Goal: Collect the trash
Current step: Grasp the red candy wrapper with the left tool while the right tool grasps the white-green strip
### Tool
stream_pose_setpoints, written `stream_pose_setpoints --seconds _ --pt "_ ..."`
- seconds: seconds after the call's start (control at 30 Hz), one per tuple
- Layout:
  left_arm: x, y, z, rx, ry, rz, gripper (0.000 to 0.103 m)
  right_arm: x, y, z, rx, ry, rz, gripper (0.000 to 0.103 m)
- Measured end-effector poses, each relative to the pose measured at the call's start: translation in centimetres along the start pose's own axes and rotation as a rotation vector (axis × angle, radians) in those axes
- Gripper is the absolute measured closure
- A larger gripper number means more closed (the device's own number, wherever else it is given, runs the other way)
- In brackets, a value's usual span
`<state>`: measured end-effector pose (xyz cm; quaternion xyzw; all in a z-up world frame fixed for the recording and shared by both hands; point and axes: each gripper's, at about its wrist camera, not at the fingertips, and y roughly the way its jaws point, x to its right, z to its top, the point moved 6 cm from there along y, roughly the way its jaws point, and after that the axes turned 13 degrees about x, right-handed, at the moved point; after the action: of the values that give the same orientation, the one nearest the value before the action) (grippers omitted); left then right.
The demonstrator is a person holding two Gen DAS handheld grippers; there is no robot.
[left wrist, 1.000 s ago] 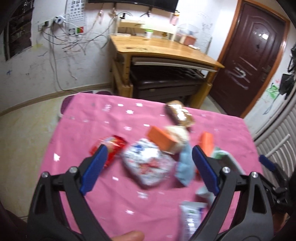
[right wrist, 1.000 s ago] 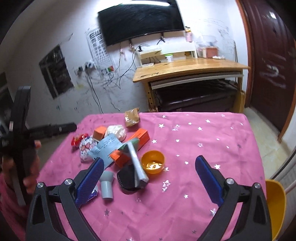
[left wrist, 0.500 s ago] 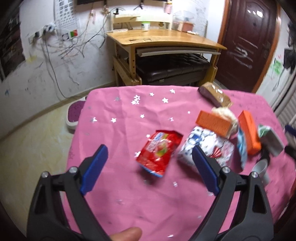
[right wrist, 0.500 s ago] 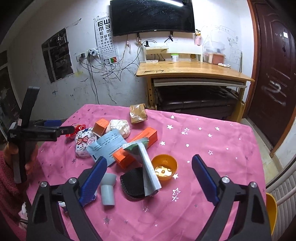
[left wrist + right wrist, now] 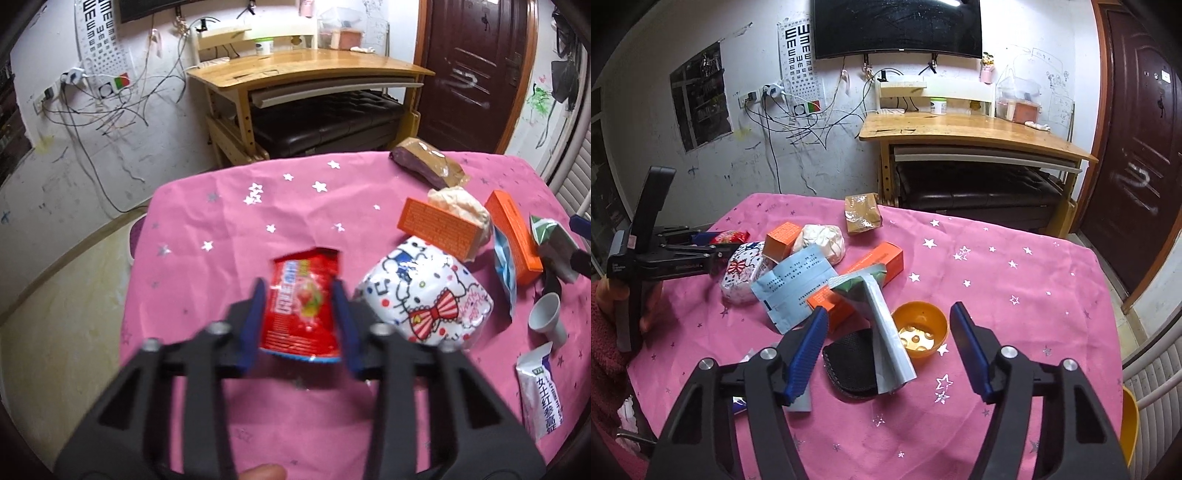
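The pink starred tablecloth [image 5: 997, 280] is littered with trash. At its left edge the left gripper [image 5: 301, 317] is closing on the red snack packet [image 5: 303, 306]; the slick foil could squirt free. Further right, the right gripper [image 5: 886, 350] is narrowing around the silver pouch [image 5: 886, 332], and might knock the orange cup [image 5: 919, 328].

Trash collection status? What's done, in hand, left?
Done: nothing visibly collected. In hand: left gripper closing around the red snack packet; right gripper closing over the silver pouch, touching nothing. Left: cartoon-print pack, orange boxes, paper cup on the pink tablecloth.
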<state>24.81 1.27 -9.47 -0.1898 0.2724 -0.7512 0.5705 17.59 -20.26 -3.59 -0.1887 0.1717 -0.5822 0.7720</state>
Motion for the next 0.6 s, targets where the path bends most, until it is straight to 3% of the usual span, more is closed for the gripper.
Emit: stream_pose_setpoints --seconds 0.1,0.37,0.47,0.53,0.6 --pt "0.4 -0.2 -0.1 0.005 0.013 0.001 0.083 0.1 0.1 0.0 0.001 0.008 0.0 0.041" --pt "-0.4 -3.4 0.7 0.072 -0.044 0.02 0.084 -0.1 0.4 -0.3 -0.012 -0.008 -0.005 0.041" --pt "-0.2 -4.2 1.0 0.083 -0.046 0.024 0.084 -0.2 0.7 -0.5 -0.026 -0.007 0.002 0.06" --pt "0.3 -4.9 1.2 0.093 -0.04 0.017 0.084 -0.2 0.9 -0.7 -0.034 -0.002 0.006 0.078" --pt "0.7 -5.3 1.4 0.099 -0.04 0.012 0.084 -0.4 1.1 -1.1 -0.05 0.0 0.022 0.086"
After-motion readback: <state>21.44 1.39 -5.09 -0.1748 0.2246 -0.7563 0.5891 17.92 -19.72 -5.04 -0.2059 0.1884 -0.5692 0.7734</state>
